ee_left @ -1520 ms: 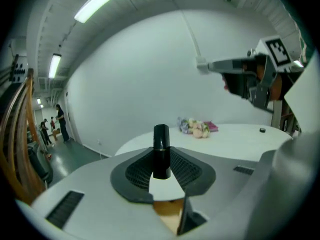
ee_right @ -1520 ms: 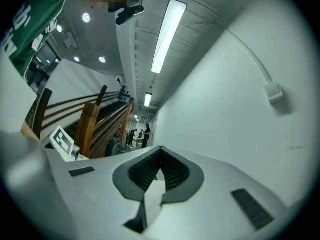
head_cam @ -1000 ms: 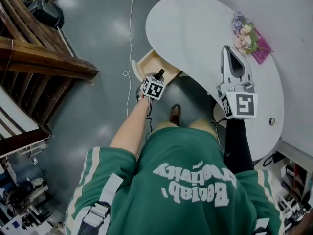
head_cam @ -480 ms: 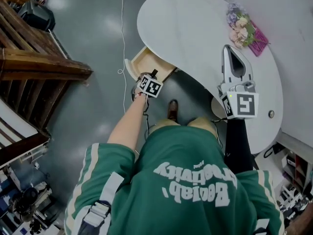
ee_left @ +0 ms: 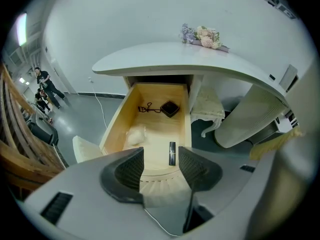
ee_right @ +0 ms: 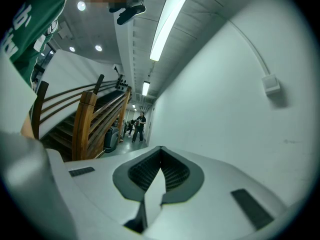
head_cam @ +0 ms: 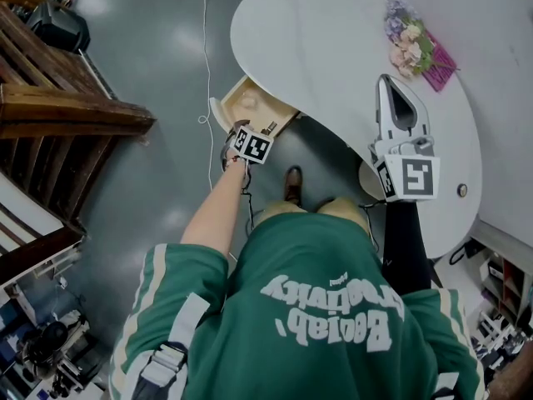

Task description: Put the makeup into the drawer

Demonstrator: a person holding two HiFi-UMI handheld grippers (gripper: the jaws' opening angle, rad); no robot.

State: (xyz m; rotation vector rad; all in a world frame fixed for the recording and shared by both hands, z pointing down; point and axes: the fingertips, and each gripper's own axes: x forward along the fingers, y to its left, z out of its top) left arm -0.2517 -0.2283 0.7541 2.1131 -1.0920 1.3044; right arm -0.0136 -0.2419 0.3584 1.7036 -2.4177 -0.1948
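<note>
One slim dark makeup stick (ee_left: 172,153) lies flat on the floor of the open wooden drawer (ee_left: 116,123), near its front edge and close to the right wall, lengthwise along the drawer. Farther back in the same drawer sit a black square compact (ee_left: 170,108) and a dark wiry tool (ee_left: 146,108) just beside it. A white puff (ee_left: 134,134) rests by the left wall. The left gripper (ee_left: 161,156) hangs above the drawer's front, pointing steeply down. Its jaws have just been opening and now stand well apart, with the stick showing in the gap between them, touched by neither pad. The drawer juts from under a white rounded table (head_cam: 333,48), which carries a small bunch of flowers (head_cam: 412,47) at its far side. The right gripper (head_cam: 388,86) is held level over the table, its jaws closed together on nothing.
</note>
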